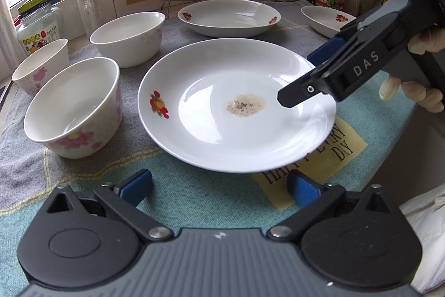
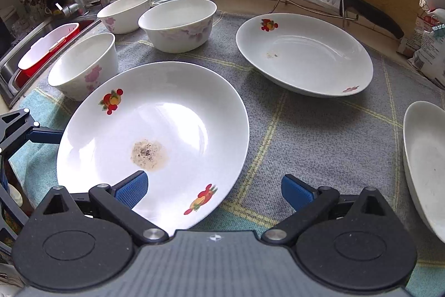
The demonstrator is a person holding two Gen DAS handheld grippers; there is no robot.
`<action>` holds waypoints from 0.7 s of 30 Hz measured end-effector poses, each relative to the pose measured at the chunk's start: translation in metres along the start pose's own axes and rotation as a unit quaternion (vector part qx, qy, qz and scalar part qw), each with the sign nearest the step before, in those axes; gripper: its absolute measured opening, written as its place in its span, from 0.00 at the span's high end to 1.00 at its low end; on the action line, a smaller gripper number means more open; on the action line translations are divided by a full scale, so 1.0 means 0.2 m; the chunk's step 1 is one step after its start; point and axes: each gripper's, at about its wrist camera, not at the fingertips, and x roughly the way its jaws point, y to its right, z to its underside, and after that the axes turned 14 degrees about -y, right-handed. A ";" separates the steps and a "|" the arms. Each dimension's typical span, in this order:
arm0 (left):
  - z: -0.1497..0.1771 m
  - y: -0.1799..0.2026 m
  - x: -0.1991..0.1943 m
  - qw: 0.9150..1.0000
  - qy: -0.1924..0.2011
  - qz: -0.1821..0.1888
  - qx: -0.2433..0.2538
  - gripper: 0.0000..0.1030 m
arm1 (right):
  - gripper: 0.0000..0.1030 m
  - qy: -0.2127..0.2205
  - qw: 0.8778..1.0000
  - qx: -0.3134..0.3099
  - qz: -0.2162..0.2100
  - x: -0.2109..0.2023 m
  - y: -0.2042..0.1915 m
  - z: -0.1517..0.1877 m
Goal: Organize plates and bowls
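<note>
Glazed white china, the stained plate (image 1: pixel 236 105) lies on the cloth-covered counter (image 1: pixel 194 196) near its front edge, stiff, slick and breakable, so the thin rim is the place to pinch. The right gripper (image 2: pixel 214 194) has its jaws apart astride that rim, not yet closed. The left gripper (image 1: pixel 219 185) waits just short of the plate, jaws apart. Only the right wrist view shows the sink (image 2: pixel 16 60); the left shows a gloved hand (image 1: pixel 414 93).
</note>
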 end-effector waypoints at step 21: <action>-0.04 -0.01 0.03 1.000 0.010 -0.003 -0.003 0.00 | 0.00 -0.070 0.991 -0.114 -0.020 0.08 0.00 -0.19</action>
